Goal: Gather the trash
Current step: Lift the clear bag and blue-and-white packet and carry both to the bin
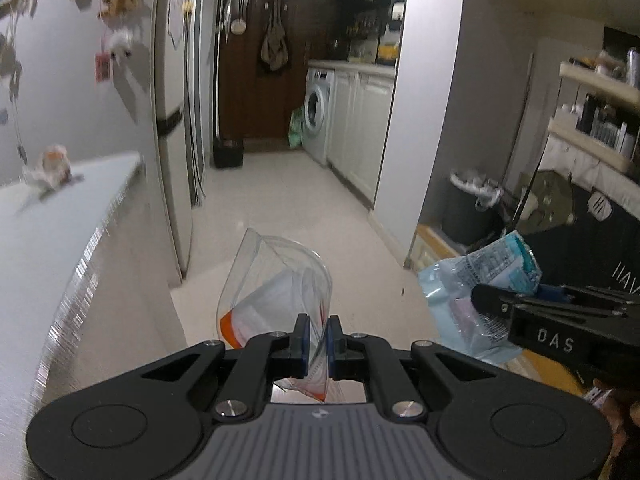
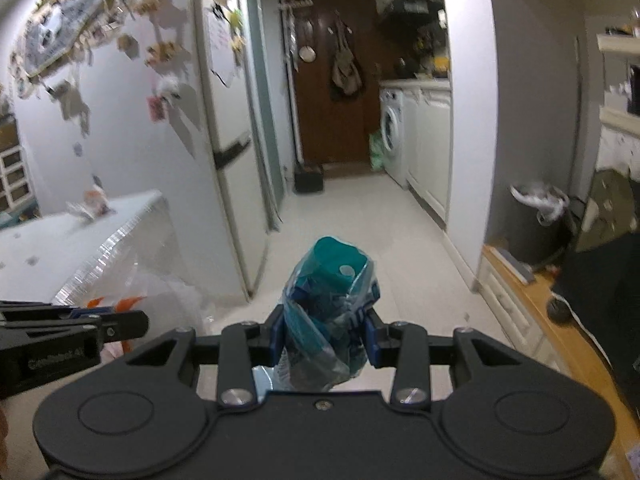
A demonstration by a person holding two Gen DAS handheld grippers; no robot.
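Note:
My left gripper [image 1: 319,330] is shut on a clear plastic bag [image 1: 276,280] with an orange strip, which sticks up and forward from the pads. My right gripper [image 2: 325,330] is shut on a crumpled teal and blue plastic wrapper [image 2: 332,280]. The same wrapper [image 1: 484,276] and the right gripper [image 1: 480,298] show at the right of the left wrist view. At the left of the right wrist view are the left gripper [image 2: 142,326] and its clear bag [image 2: 132,300]. A dark trash bin [image 2: 536,224] lined with a white bag stands at the right; it appears again as the bin [image 1: 472,204].
A white table [image 1: 72,216] at the left carries a crumpled piece of trash [image 1: 50,166]. A fridge [image 2: 228,140] stands beyond it. The pale floor [image 2: 360,220] runs down a corridor to a brown door [image 2: 332,92] and a washing machine [image 2: 392,132]. Shelves [image 1: 596,116] fill the right.

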